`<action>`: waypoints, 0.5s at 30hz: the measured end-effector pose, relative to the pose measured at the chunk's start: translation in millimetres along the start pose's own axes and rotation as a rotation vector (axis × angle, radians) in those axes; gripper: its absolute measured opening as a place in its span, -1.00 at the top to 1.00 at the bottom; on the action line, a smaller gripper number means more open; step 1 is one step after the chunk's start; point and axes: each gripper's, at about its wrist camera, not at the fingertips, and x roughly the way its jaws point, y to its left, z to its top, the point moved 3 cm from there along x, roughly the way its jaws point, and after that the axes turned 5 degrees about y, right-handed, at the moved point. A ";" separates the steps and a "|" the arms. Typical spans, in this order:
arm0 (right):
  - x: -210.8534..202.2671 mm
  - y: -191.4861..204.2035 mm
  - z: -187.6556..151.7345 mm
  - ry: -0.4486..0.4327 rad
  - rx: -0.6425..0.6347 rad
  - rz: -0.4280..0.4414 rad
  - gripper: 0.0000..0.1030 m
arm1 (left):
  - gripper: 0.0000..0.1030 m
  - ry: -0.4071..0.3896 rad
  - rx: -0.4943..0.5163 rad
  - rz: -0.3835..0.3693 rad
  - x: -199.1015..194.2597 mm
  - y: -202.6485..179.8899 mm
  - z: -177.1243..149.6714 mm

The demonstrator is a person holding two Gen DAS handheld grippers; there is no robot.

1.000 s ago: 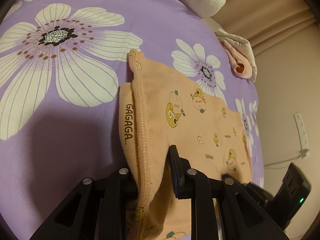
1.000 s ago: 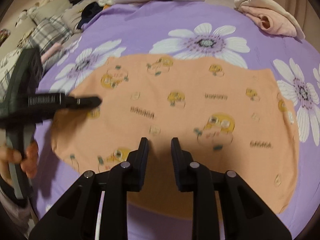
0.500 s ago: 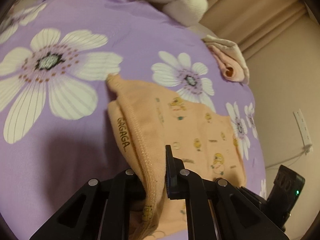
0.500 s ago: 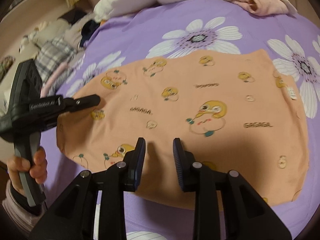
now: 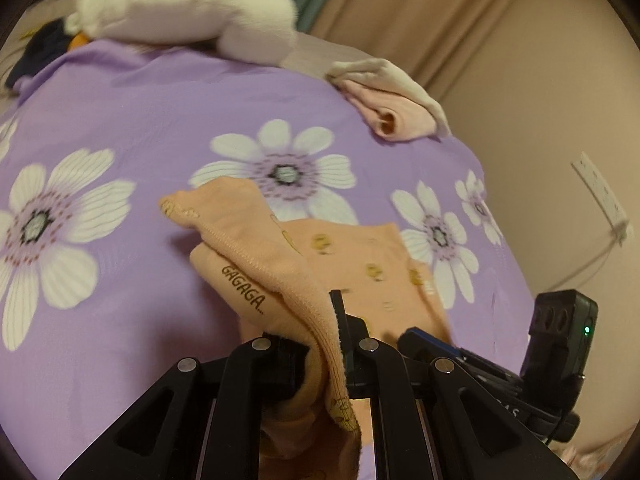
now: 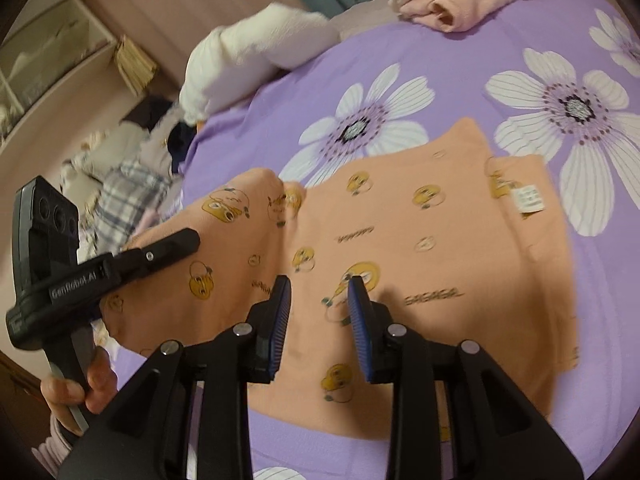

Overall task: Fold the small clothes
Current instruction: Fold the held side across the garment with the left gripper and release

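An orange garment point(image 6: 400, 240) printed with yellow cartoon chicks lies on a purple flowered bedsheet point(image 6: 480, 60). My left gripper point(image 5: 320, 344) is shut on the garment's point(image 5: 264, 264) stitched left edge and holds it lifted off the sheet, so the cloth bunches there. In the right wrist view the left gripper point(image 6: 176, 242) shows at the raised left edge. My right gripper point(image 6: 318, 300) is open and empty, hovering over the garment's near middle. Its body also shows in the left wrist view point(image 5: 560, 344).
A folded pink and cream garment point(image 5: 392, 96) lies at the sheet's point(image 5: 140, 112) far right corner. A white plush pillow point(image 6: 256, 56) lies at the far edge. A pile of clothes point(image 6: 120, 176) lies left of the bed. A wall with a socket point(image 5: 600, 196) is on the right.
My left gripper has lifted the garment's left edge higher and carried it rightward, so the cloth has bunched. My right gripper has stayed open over the garment.
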 end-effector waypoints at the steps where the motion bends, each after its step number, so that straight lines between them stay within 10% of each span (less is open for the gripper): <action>1: -2.7 -3.5 0.8 -0.007 0.011 0.005 0.41 | 0.83 0.006 0.016 -0.003 3.6 -8.6 1.2; 10: -39.1 -63.2 7.6 -0.074 0.160 0.014 0.18 | 0.82 0.166 0.070 0.014 78.7 -68.5 -9.0; 15: -47.0 -90.7 4.8 -0.072 0.238 0.068 -0.09 | 0.17 0.290 0.062 -0.079 105.5 -84.6 -27.2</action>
